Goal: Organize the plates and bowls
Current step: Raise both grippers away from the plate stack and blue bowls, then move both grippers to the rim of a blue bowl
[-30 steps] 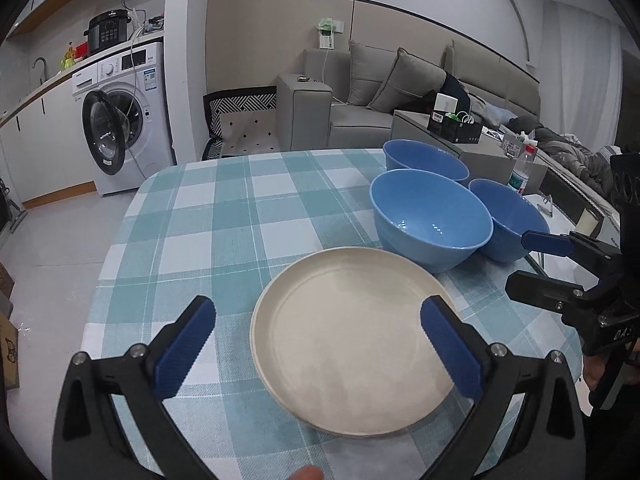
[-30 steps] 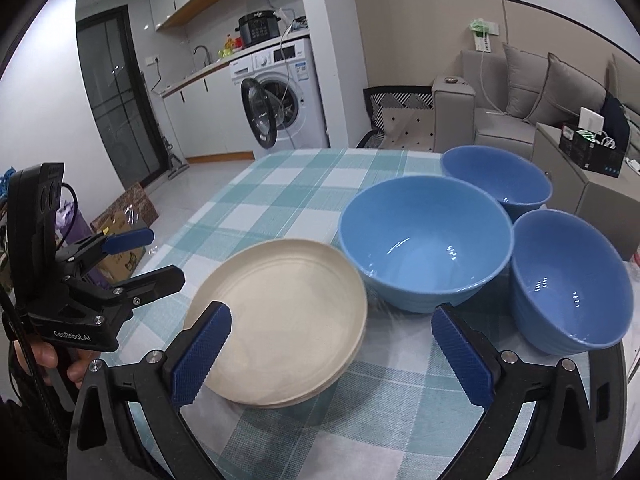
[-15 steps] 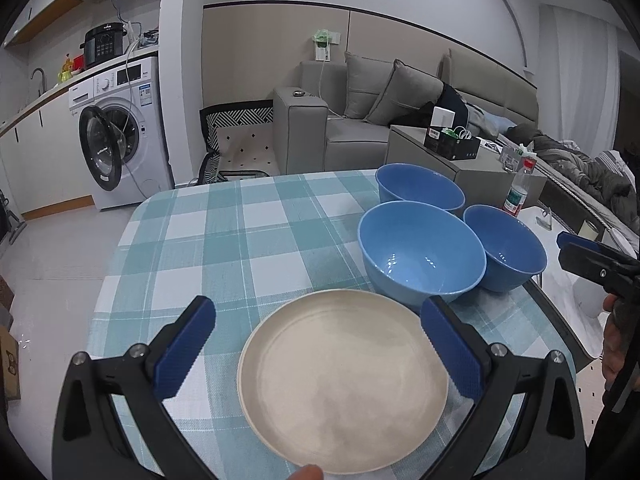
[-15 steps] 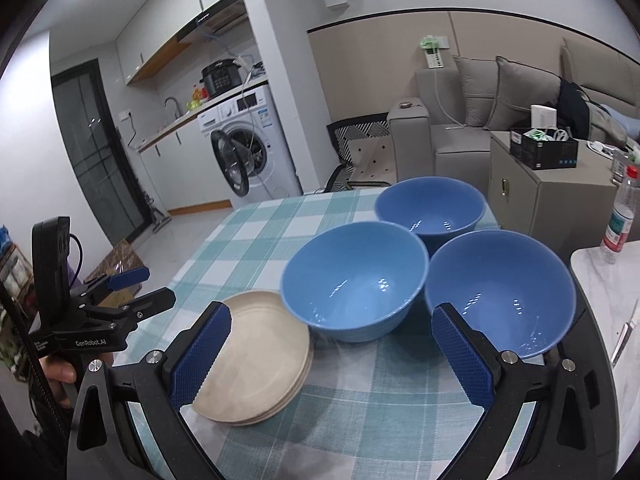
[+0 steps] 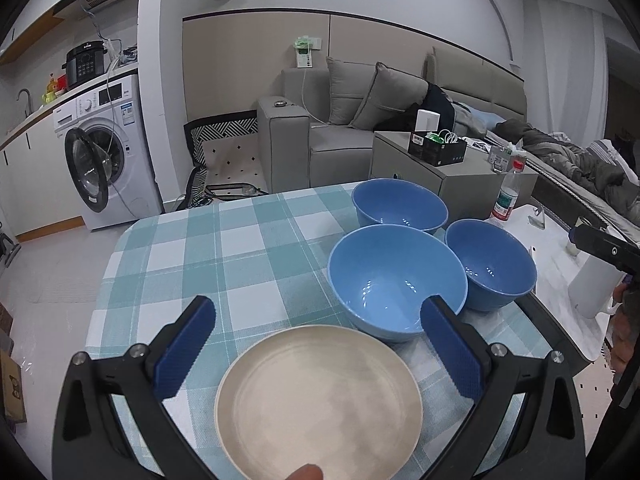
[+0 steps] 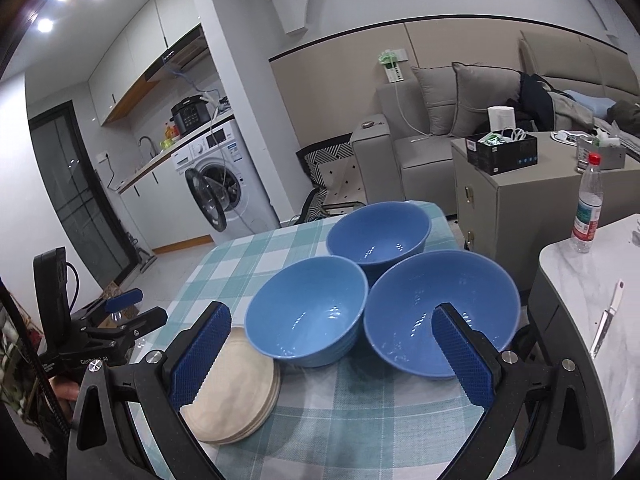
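The left gripper (image 5: 316,344) gapes wide above the cream plates (image 5: 318,400) at lower centre. The right gripper (image 6: 332,354), equally spread, hangs over the blue bowls (image 6: 306,310), which cluster touching at the table's (image 5: 240,256) right edge. Bare checked cloth fills the left half. Only the right wrist view shows the plates as a stack (image 6: 240,392).

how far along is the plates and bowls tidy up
Done: the cream plates already sit in one stack on the checked tablecloth. In hand: nothing; the left gripper and right gripper are both open and empty. Left: the three blue bowls stand separately, not nested.
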`<state>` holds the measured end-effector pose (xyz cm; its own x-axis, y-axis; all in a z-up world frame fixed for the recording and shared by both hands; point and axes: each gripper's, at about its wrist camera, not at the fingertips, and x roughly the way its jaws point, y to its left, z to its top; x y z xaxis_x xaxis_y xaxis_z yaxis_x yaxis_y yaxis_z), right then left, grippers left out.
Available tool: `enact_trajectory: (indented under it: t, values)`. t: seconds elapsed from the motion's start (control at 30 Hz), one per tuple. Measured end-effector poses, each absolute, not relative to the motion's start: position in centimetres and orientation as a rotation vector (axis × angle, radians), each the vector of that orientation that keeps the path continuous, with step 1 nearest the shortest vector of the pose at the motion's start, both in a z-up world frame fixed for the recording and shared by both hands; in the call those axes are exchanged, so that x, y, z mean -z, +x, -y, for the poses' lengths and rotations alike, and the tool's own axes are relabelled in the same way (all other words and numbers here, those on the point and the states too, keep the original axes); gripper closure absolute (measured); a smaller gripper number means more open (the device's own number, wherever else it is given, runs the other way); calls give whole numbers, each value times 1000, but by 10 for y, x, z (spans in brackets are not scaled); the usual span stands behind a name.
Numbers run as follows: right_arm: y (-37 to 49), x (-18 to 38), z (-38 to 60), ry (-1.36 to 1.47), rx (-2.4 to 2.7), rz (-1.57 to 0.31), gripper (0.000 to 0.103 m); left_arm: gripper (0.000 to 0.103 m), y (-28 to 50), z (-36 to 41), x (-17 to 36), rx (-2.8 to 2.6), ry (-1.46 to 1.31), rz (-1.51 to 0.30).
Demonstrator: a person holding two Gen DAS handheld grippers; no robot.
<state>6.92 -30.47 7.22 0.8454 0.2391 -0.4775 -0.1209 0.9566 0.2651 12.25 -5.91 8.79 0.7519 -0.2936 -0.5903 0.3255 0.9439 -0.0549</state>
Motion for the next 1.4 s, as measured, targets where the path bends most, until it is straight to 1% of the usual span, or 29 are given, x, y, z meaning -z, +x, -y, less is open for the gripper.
enact_trajectory:
  t: [0.37, 0.6, 1.0, 1.4]
  values:
    - [81, -111, 338, 224, -137, -486, 1, 0, 159, 86, -107, 341, 47, -625]
    - [110, -125, 350, 223, -115, -495, 1, 0, 189, 98, -115, 322, 35, -626]
    - [178, -108, 366, 201, -71, -583, 1, 0, 255, 127, -109, 326, 39, -659]
    - [238, -86, 367, 190, -68, -659, 1, 0, 296, 149, -83, 332, 57, -697]
